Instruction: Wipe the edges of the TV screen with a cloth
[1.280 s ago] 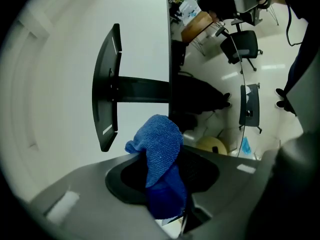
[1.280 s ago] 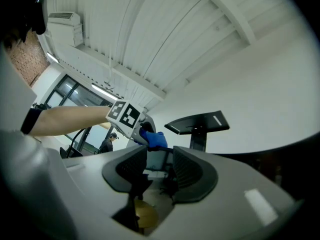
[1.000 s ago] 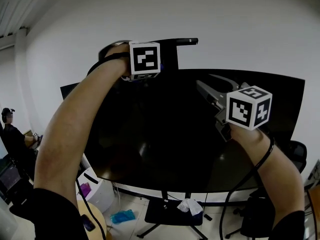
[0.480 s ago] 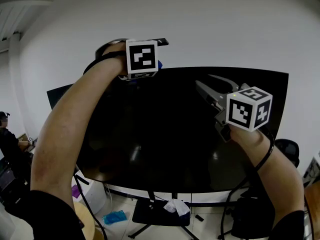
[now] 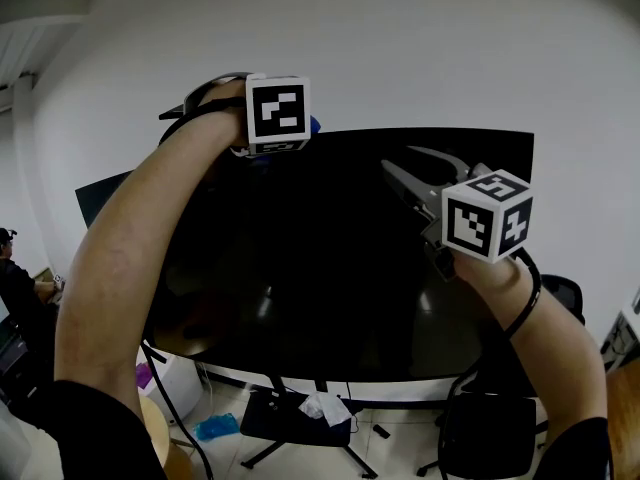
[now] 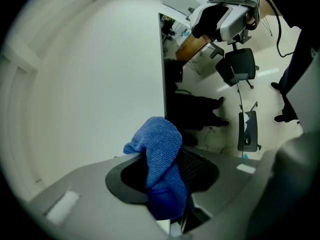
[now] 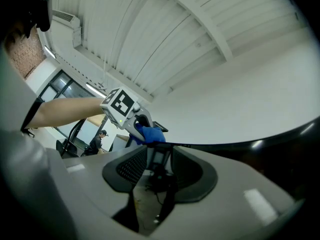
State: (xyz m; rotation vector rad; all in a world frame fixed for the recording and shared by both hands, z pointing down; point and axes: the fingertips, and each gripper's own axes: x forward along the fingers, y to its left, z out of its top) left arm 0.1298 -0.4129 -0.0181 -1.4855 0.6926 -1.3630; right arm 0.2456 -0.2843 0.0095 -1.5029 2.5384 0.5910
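Current state:

1. The TV screen (image 5: 330, 268) stands upright on its stand (image 5: 300, 418) in front of a white wall (image 5: 450, 48).
2. The left tool (image 6: 165, 176) is clamped on the blue cloth (image 6: 161, 144). Its jaws stand nearly together, and the cloth is bunched between them and spills past the tips.
3. The cloth rests against the screen's top edge (image 5: 420, 131), toward the left end of that edge. In the right gripper view it sits directly on the dark bezel line.
4. The right tool (image 7: 160, 169) is held in front of the right part of the screen, below the top edge. Its jaws are slightly apart with nothing between them. In the head view the tips lie over the glass, but contact cannot be confirmed.

Changes from one second ago:

1. The left tool, with the cloth still gripped, has travelled rightward along the top edge. The length of edge between it and the upper right corner is clearly shorter.
2. The right tool has shifted rightward by a similar amount and is now near the screen's right border.
3. The jaw setting of the left tool is unchanged.
4. In the head view the whole screen sits further left. The seated person (image 5: 8, 268) at the far left is mostly cut off.

The office chair (image 5: 565, 293) remains beside the screen's right border.
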